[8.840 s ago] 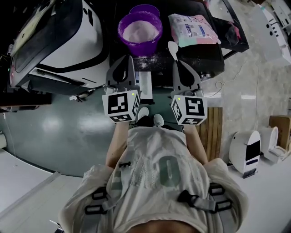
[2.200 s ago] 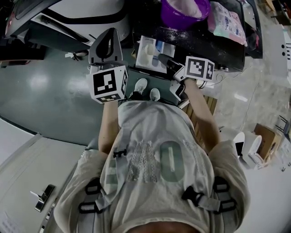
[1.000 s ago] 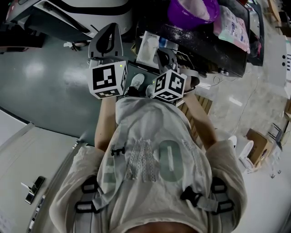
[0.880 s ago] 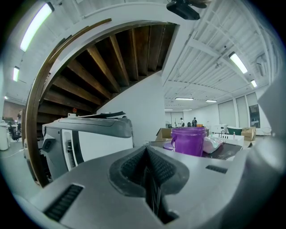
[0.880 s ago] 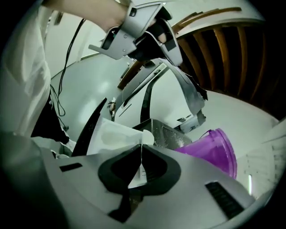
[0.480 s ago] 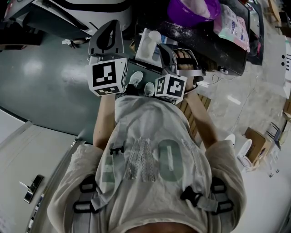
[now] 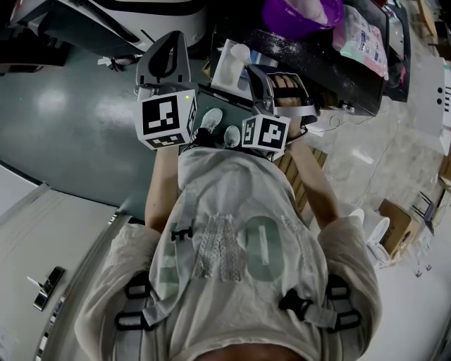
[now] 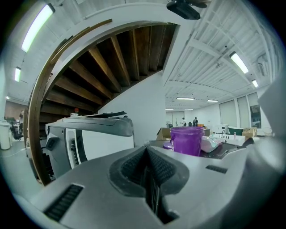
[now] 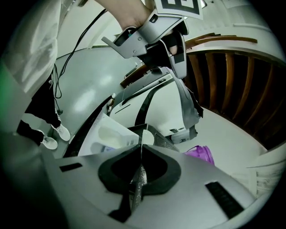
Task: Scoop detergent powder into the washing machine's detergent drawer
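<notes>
In the head view my right gripper (image 7: 255,74) is shut on a white spoon (image 7: 241,53), whose bowl hangs over the white detergent drawer (image 7: 224,70). The right gripper view shows the thin powder-dusted handle pinched between my right gripper's (image 9: 139,154) jaws, with the spoon bowl (image 9: 146,137) just above the drawer (image 9: 111,134). My left gripper (image 7: 169,49) is shut and empty, held to the left of the drawer; its own view shows its jaws (image 8: 147,154) pressed together. The purple powder tub (image 7: 296,17) stands beyond the drawer on the dark table.
The white washing machine (image 7: 141,10) fills the upper left and stands left of the tub (image 8: 185,141) in the left gripper view. A detergent bag (image 7: 368,39) lies right of the tub. A wooden pallet (image 7: 299,176) is on the floor to my right.
Since 8.8 s ago the spoon has left the table and is in my right gripper. Over the last second that gripper turned and rose toward the drawer. The left gripper barely moved.
</notes>
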Available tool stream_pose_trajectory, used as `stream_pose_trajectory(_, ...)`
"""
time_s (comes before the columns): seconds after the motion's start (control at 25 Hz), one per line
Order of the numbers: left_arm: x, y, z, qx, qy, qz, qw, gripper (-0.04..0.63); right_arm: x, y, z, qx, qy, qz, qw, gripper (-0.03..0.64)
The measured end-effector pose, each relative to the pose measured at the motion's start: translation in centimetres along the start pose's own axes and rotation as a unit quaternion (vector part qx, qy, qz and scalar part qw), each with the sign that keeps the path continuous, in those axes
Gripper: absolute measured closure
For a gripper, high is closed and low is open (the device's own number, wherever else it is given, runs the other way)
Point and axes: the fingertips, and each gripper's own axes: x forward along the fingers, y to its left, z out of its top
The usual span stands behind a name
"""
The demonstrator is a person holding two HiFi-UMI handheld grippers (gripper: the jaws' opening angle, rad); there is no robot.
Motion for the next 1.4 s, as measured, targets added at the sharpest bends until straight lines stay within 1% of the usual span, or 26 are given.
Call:
stream_pose_trajectory(0.08,-0.4,-0.1,0.0,-0.001,0.000,0.002,1.0000,0.575,-0.2,0.4,0.1,-0.007,-0.003,0.011,1.000,0.604)
stream_pose_trajectory(0.2,-1.0,-0.3,-0.2,-0.001,0.001,0.002,1.0000,0.575,-0.5,1.3,0.4,-0.016,-0.015,0.038,0.999,0.604)
stream_pose_trajectory(0.32,-1.5,-0.3,0.0,-0.004,-0.001,0.007,1.0000,0.575,-0.8,1.1,0.6,-0.016,-0.025,0.040,0.999,0.604)
stream_pose_trajectory(0.48,-1.6,-0.5,1.3,-0.005,-0.015,0.010,0.9998,0.575,-1.2,-1.0,0.5,-0.007,-0.021,0.012,1.000,0.604)
stream_pose_trajectory(0.68,-1.8,-0.8,3.8,0.004,-0.038,0.005,0.9993,0.575,-2.1,-5.4,1.2,0.019,-0.029,-0.037,0.999,0.604)
stream_pose_trajectory(0.8,-1.7,-1.3,5.4,0.008,-0.053,-0.001,0.9986,0.575,-3.0,-8.7,1.4,0.051,-0.035,-0.074,0.995,0.604)
stream_pose_trajectory(0.92,-1.8,-1.9,6.8,0.012,-0.068,-0.008,0.9976,0.575,-4.1,-11.7,1.4,0.107,-0.047,-0.106,0.987,0.604)
stream_pose_trajectory(1.04,-1.8,-2.3,8.2,0.021,-0.081,-0.015,0.9963,0.575,-5.4,-14.5,1.3,0.179,-0.062,-0.136,0.972,0.603)
stream_pose_trajectory(1.12,-1.6,-2.6,8.9,0.026,-0.088,-0.020,0.9956,0.575,-6.2,-16.0,1.3,0.232,-0.079,-0.148,0.958,0.603)
stream_pose_trajectory(1.2,-1.3,-2.9,9.5,0.028,-0.092,-0.026,0.9950,0.575,-6.9,-17.2,1.2,0.297,-0.101,-0.149,0.938,0.603)
stream_pose_trajectory(1.28,-1.0,-3.2,9.8,0.030,-0.095,-0.033,0.9945,0.575,-7.4,-18.1,1.0,0.360,-0.121,-0.151,0.913,0.603)
stream_pose_trajectory(1.4,-0.7,-3.7,10.2,0.034,-0.099,-0.044,0.9935,0.575,-8.2,-19.0,0.2,0.424,-0.136,-0.168,0.880,0.603)
